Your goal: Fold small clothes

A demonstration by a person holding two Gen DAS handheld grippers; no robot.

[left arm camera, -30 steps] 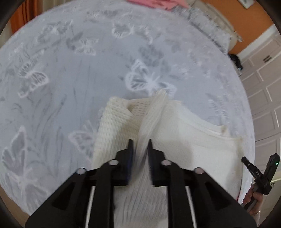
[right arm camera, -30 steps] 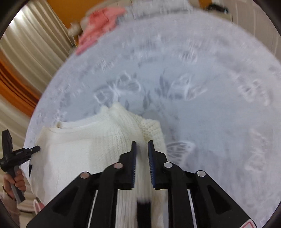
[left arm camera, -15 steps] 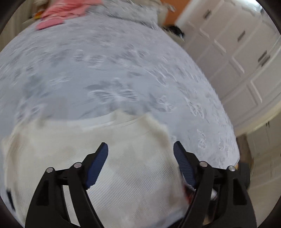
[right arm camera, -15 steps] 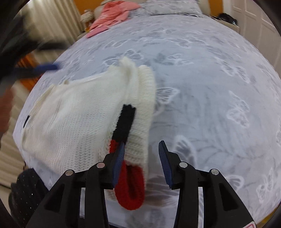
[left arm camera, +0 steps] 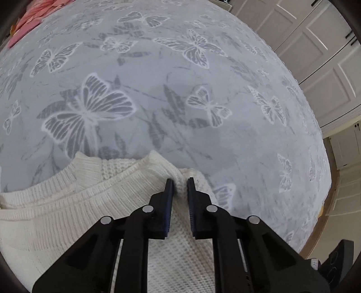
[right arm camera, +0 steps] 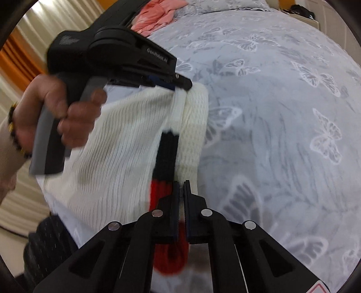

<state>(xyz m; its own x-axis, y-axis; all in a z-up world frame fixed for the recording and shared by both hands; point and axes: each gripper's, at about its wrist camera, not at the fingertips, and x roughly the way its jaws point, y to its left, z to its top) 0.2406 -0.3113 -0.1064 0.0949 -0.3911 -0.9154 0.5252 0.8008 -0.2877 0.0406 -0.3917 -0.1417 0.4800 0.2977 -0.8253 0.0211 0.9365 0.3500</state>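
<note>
1. The left gripper (left arm camera: 180,181) has just been closed; a fold of the white sweater (left arm camera: 94,202) is now pinched between its fingers.
2. The right gripper (right arm camera: 182,184) has closed on the sleeve edge by the red cuff (right arm camera: 159,191).
3. The sweater lies on the bed (left arm camera: 158,101), ready for folding.

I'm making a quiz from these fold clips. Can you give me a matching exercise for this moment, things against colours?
Things:
1. sweater
2. sleeve cuff
3. bedspread
4. clothes pile

Colours:
A. pink
B. cream
C. red
D. grey with white butterflies

Pairs: 1-B, 2-C, 3-D, 4-A
</note>
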